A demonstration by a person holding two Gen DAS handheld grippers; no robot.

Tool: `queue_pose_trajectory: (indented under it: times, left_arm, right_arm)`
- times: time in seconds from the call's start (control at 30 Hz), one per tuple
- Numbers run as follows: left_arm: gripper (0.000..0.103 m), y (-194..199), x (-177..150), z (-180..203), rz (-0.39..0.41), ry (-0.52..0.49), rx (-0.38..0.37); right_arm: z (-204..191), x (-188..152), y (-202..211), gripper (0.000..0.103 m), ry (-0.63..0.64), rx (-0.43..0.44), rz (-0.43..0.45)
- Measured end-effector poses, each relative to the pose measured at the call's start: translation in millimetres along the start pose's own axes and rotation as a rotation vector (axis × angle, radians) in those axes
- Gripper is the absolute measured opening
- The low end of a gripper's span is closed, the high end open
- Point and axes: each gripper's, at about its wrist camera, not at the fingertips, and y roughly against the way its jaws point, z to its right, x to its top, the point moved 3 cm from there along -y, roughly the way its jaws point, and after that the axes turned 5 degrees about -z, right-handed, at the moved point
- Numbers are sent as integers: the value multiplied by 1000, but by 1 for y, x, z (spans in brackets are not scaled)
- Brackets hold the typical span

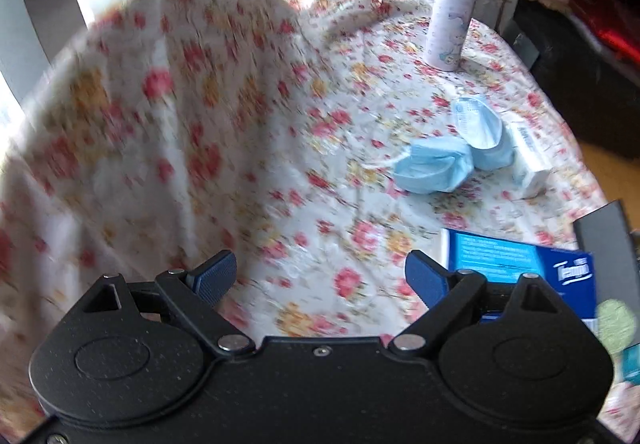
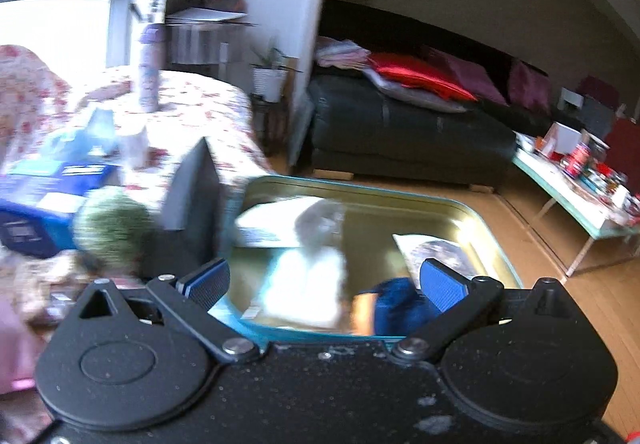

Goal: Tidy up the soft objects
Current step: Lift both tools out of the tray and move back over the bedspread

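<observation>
My left gripper (image 1: pixel 320 264) hangs open over the floral tablecloth (image 1: pixel 280 172) with nothing between its blue pads. Ahead and to the right lie two light blue face masks (image 1: pixel 432 164) (image 1: pixel 480 128), touching each other, with a small white tissue pack (image 1: pixel 528 160) beside them. My right gripper (image 2: pixel 324 272) is open too, above an open teal tin (image 2: pixel 492 232) with a gold inside. In the tin lie white soft packs (image 2: pixel 308 284), a blue item (image 2: pixel 400 304) and a printed sheet (image 2: pixel 436 248), all blurred. A green fuzzy ball (image 2: pixel 112 232) sits left of the tin.
A purple-capped bottle (image 1: pixel 448 16) stands at the back of the table. A blue tissue box (image 1: pixel 520 264) lies near the front right, a dark grey panel (image 2: pixel 192 200) upright beside it. The cloth rises in a tall hump (image 1: pixel 160 84) on the left. A dark sofa (image 2: pixel 400 132) and a low table (image 2: pixel 580 180) stand beyond.
</observation>
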Motion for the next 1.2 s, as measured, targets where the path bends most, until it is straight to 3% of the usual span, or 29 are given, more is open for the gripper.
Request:
queue_pose_trajectory:
  times: [0.23,0.4,0.5,0.67,0.8,1.0,1.2]
  left_arm:
    - [88,3,-4,1,44,10,-29]
    - [88,1,-4,4,40,-8,-30]
    - [88,-2,-4,4,32,-5,-35]
    - [88,-3,-3,-2,23,26,-72]
    - [88,-3,-3,-3,16,44,-90]
    - [88,-3,-4,-1,18,36,-79]
    - [88,-3,-3,-1,18,34,-79]
  right_arm:
    - [-60,37,17,102,80,95,37]
    - [-89,86,-9,102,86,108,34]
    - [-108,96,-33,102,148,82,11]
    - [-125,67,-39,101,274,21,-10]
    - [-118,35,-16,102,287,50,-39]
    - [-105,-10,9,101,263,79,-151]
    - [-99,-1,28,101,171,142,-96]
